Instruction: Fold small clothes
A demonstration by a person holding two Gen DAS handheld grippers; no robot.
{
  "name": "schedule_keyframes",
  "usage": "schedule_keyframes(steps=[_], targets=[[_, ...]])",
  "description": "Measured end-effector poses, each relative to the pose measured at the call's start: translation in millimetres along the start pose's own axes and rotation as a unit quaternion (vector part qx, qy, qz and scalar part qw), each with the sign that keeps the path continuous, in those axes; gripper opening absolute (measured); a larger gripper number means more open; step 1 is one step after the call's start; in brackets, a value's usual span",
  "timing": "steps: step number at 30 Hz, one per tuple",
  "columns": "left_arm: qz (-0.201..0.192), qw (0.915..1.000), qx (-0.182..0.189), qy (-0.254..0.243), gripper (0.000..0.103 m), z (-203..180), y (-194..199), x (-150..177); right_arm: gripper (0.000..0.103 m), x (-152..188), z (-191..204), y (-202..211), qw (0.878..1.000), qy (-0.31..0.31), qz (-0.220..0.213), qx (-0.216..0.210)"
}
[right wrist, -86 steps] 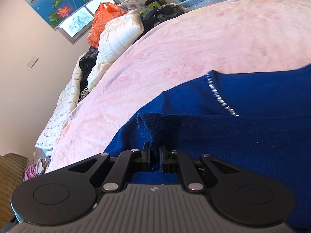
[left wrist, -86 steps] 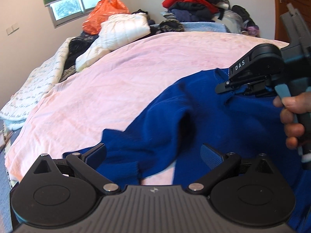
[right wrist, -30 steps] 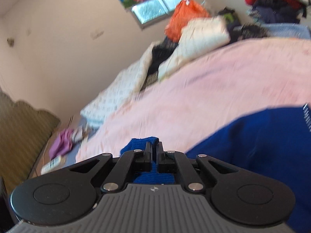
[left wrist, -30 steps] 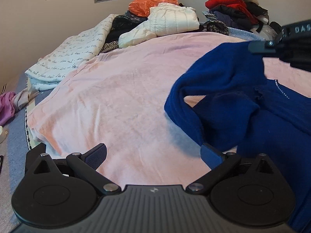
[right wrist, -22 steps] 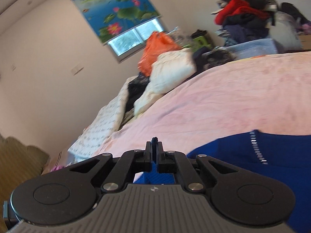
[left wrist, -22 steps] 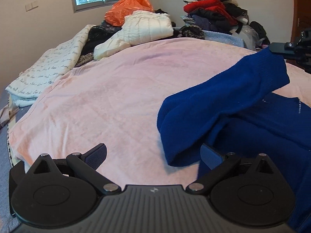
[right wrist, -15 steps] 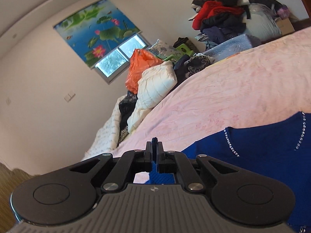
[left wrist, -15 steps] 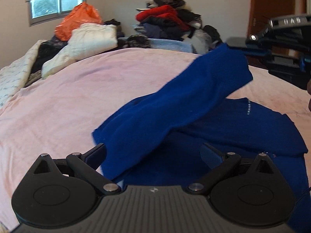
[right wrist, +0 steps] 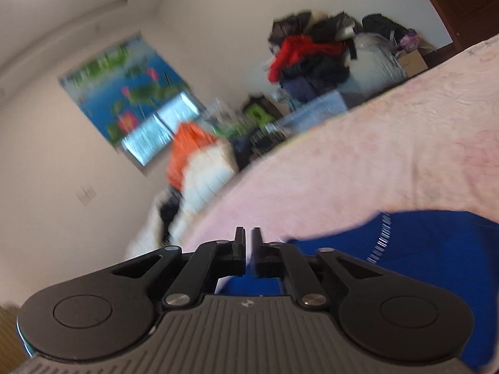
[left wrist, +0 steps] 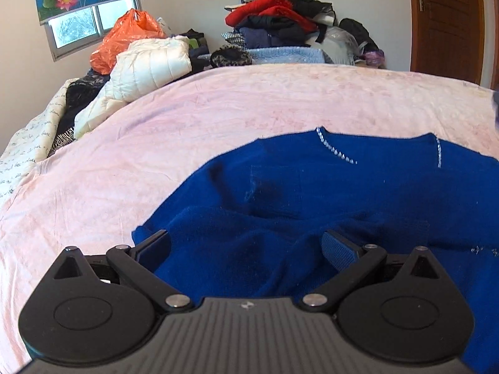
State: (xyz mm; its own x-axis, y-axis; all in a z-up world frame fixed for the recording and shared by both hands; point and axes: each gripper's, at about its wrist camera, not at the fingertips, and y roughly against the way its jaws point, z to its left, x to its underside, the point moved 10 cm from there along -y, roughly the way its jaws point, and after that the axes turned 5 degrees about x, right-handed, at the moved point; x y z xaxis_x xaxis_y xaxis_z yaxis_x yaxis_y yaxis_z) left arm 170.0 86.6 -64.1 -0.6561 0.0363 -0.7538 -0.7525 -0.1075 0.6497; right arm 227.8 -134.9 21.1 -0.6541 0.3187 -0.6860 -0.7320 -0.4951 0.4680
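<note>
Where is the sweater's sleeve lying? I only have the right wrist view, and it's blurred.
Observer: In the left wrist view the sleeve lies folded across the body of the blue sweater.
Operator: Left jaws on it?
Observer: No. The left gripper is wide open. Sleeve fabric lies under the gap, and nothing is pinched.
Operator: Which way does the neckline face?
Observer: The neckline trim is at the sweater's far edge, toward the clothes pile by the wall.
</note>
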Motion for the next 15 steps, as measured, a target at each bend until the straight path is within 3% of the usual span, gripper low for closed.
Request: schedule_keyframes(steps=[1,2,3,10,15], targets=[[0.003,1.0,-0.001,0.001,0.103,0,-1,2,0.035,16,-6,-13,1.0,-0.001,0.028,0.013],[0.007,1.0,-0.002,0.002,0.103,1,-1,4,0.053,31,-10,-24,0.999,-0.007,0.051,0.015],[0.011,0.9999,-0.001,0.004,0.103,1,1,6,0.058,48,-10,-34,0.997,-0.014,0.07,0.007],[-0.004,0.9999,-0.008,0.014,0.103,12,27,10,0.054,123,-11,-77,0.979,-0.125,0.157,-0.039],[0.0,0.9999,0.009,0.006,0.103,6,34,19,0.051,127,0,-97,0.978,-0.152,0.139,-0.037]])
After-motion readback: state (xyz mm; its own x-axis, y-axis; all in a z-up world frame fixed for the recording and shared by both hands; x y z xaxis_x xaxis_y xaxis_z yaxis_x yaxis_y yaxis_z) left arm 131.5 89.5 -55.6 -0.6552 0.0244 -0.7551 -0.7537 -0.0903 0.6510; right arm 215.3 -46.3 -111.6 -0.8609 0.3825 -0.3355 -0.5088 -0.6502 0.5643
